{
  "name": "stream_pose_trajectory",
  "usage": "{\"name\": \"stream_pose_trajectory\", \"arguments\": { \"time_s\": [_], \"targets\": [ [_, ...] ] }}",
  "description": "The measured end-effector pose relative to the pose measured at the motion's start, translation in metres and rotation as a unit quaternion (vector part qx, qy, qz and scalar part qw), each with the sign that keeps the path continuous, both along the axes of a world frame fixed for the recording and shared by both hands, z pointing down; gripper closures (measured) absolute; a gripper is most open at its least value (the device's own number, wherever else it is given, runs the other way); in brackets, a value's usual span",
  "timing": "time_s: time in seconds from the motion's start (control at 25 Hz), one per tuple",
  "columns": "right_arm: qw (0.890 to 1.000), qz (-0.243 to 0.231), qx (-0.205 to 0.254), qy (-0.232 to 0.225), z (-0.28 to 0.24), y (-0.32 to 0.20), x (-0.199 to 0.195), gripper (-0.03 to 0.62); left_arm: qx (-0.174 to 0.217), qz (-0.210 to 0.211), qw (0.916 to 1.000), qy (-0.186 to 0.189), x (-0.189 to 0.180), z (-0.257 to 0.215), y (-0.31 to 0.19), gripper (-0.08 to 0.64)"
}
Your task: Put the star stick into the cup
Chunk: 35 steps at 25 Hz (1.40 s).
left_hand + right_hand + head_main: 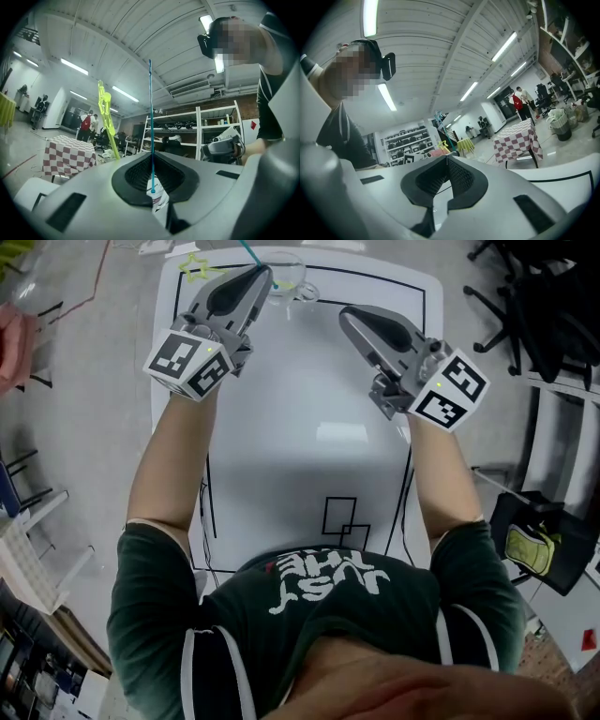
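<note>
1. Slipping is the first risk. The teal star stick (150, 117) stands upright above the tabletop (309, 427), pinched near its lower end by the closed jaws of the left gripper (151, 155). With so little shaft between the pads, it could pivot or drop once tilted.
2. The long free shaft carries the star (436, 115) high above the grip. A quick swing would likely whip it off line.
3. The cup (292, 268) sits just beyond the left gripper's tips, near the far edge of the tabletop. It is clear and looks light. If the stick's end strikes the rim, or the jaws nudge the wall, it may tip or slide.
4. A yellow star stick (107, 117) rises just beside the left jaws, its foot hidden. The two sticks could tangle on approach.
5. The right gripper (345, 315) hangs well apart from the cup, jaws closed on nothing. Nothing steadies the cup against a knock.
</note>
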State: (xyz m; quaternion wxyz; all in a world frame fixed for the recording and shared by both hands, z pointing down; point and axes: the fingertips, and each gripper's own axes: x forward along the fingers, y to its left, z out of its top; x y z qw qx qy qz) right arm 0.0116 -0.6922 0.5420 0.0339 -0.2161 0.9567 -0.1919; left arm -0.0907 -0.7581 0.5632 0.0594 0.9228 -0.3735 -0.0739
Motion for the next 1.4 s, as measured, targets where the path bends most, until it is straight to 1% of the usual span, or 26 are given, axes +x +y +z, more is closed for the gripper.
{"name": "stream_pose_trajectory", "arguments": {
  "time_s": [0.36, 0.56, 0.72, 0.88, 0.96, 1.28, 1.4],
  "targets": [
    [1.0, -0.009, -0.007, 0.002, 0.007, 0.004, -0.008, 0.557, 0.001, 0.014, 0.9993, -0.035, 0.009, 0.011, 0.004, 0.54],
    [1.0, -0.011, -0.009, 0.0, 0.008, 0.004, -0.009, 0.557, 0.001, 0.016, 0.9989, -0.043, 0.013, 0.013, 0.007, 0.54],
    [1.0, -0.012, -0.013, 0.001, 0.01, 0.005, -0.01, 0.557, 0.0, 0.026, 0.9983, -0.052, 0.016, 0.016, 0.009, 0.538],
    [1.0, -0.011, -0.014, 0.0, 0.01, 0.007, -0.01, 0.557, 0.002, 0.022, 0.9983, -0.055, 0.015, 0.016, 0.013, 0.532],
    [1.0, -0.012, -0.014, 0.0, 0.009, 0.009, -0.011, 0.557, 0.003, 0.019, 0.9981, -0.059, 0.015, 0.016, 0.017, 0.514],
    [1.0, -0.017, -0.013, 0.001, 0.004, 0.014, -0.016, 0.557, 0.003, -0.007, 0.9967, -0.081, 0.007, 0.019, 0.023, 0.384],
    [1.0, -0.017, -0.014, 0.002, 0.003, 0.018, -0.017, 0.557, -0.004, -0.016, 0.9959, -0.089, 0.005, 0.022, 0.029, 0.341]
  ]
}}
